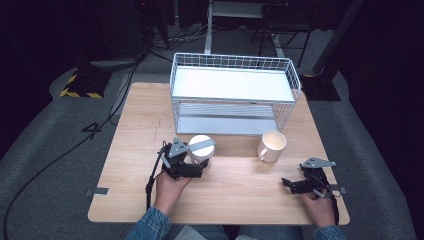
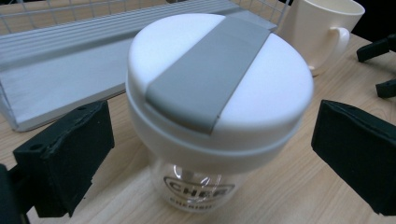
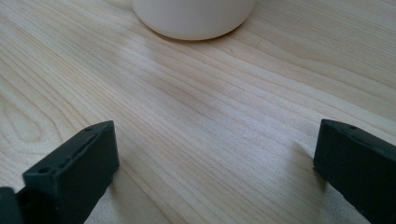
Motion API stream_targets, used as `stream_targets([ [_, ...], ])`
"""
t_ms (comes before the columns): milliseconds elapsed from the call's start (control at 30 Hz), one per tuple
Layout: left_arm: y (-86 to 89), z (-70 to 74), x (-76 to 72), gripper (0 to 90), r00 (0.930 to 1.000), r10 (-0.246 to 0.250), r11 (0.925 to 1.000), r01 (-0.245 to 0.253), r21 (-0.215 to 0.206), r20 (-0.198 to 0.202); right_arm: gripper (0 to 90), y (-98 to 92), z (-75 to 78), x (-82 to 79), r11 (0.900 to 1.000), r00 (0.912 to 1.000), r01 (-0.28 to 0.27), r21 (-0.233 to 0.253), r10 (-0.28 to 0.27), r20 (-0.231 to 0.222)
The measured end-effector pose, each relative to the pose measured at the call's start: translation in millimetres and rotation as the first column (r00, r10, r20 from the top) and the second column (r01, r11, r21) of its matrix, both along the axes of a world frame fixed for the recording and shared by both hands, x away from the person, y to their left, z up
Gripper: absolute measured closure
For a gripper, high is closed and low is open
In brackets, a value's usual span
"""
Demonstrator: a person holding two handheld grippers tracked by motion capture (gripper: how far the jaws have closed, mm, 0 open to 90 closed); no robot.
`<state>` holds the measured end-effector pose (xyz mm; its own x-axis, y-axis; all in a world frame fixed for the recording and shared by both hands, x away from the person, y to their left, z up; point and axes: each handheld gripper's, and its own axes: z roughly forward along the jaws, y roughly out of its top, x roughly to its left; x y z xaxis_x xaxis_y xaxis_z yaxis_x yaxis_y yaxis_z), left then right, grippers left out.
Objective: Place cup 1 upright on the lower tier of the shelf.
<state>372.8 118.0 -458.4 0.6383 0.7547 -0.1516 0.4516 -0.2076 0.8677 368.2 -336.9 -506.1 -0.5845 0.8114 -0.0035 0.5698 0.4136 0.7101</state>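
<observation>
The left gripper (image 2: 212,149) is spread wide around the jar (image 2: 210,107), which stands on the desk (image 1: 235,190) before the rack (image 1: 232,92). I'd clamp below the lid, squarely. The right gripper (image 3: 217,158) lies released near the mug (image 1: 271,146).

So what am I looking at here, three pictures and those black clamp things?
A person sits at a wooden table with a hand-held gripper in each hand. One picture is taken from above; the other two come from small cameras riding on the grippers, looking along their black jaws. The left gripper has its jaws open around a clear cup with a white and grey lid, not yet squeezing it. The right gripper is open over bare wood, facing a cream mug. Behind stands a white wire shelf.
</observation>
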Motion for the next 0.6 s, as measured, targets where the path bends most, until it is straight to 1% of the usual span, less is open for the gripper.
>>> stream_targets([
  [133, -5.8, -4.4, 9.6, 0.0, 1.0, 0.007, 0.9999, -0.007, -0.015, 0.003, 0.1, 0.0, 0.0, 0.0, 1.0, 1.0, 0.0, 0.0, 0.0, 0.0],
  [200, -6.9, -5.7, 11.4, 0.0, 1.0, 0.004, 0.9998, -0.004, -0.018, -0.002, 0.1, 0.0, 0.0, 0.0, 1.0, 1.0, 0.0, 0.0, 0.0, 0.0],
  [267, -9.4, -8.5, 14.1, 0.0, 1.0, 0.003, 0.9999, -0.003, -0.016, -0.009, 0.1, 0.0, 0.0, 0.0, 1.0, 1.0, 0.0, 0.0, 0.0, 0.0],
  [300, -12.2, -10.1, 14.8, 0.0, 1.0, 0.003, 1.0, -0.003, -0.005, -0.007, 0.1, 0.0, 0.0, 0.0, 1.0, 1.0, 0.0, 0.0, 0.0, 0.0],
  [333, -12.2, -10.1, 14.8, 0.0, 1.0, 0.003, 1.0, -0.003, -0.005, -0.007, 0.1, 0.0, 0.0, 0.0, 1.0, 1.0, 0.0, 0.0, 0.0, 0.0],
  [433, -13.9, -10.9, 14.7, 0.0, 1.0, 0.002, 0.9999, -0.002, 0.015, 0.007, 0.1, 0.0, 0.0, 0.0, 1.0, 1.0, 0.0, 0.0, 0.0, 0.0],
  [533, -13.5, -10.4, 13.3, 0.9, 0.9999, 0.002, 0.9999, -0.002, 0.016, 0.013, 0.2, 0.1, 0.0, -0.4, 1.0, 1.0, 0.003, 0.0, -0.003, 0.001],
  [567, -12.7, -9.1, 11.9, 3.5, 0.9997, -0.002, 0.9999, 0.002, 0.012, 0.023, 0.2, 0.1, 0.0, -0.5, 1.0, 1.0, 0.005, 0.0, -0.005, 0.001],
  [600, -12.7, -9.1, 11.9, 6.6, 0.9997, -0.002, 0.9999, 0.002, 0.012, 0.023, 0.2, 0.1, 0.0, -0.5, 1.0, 1.0, 0.005, 0.0, -0.005, 0.001],
])
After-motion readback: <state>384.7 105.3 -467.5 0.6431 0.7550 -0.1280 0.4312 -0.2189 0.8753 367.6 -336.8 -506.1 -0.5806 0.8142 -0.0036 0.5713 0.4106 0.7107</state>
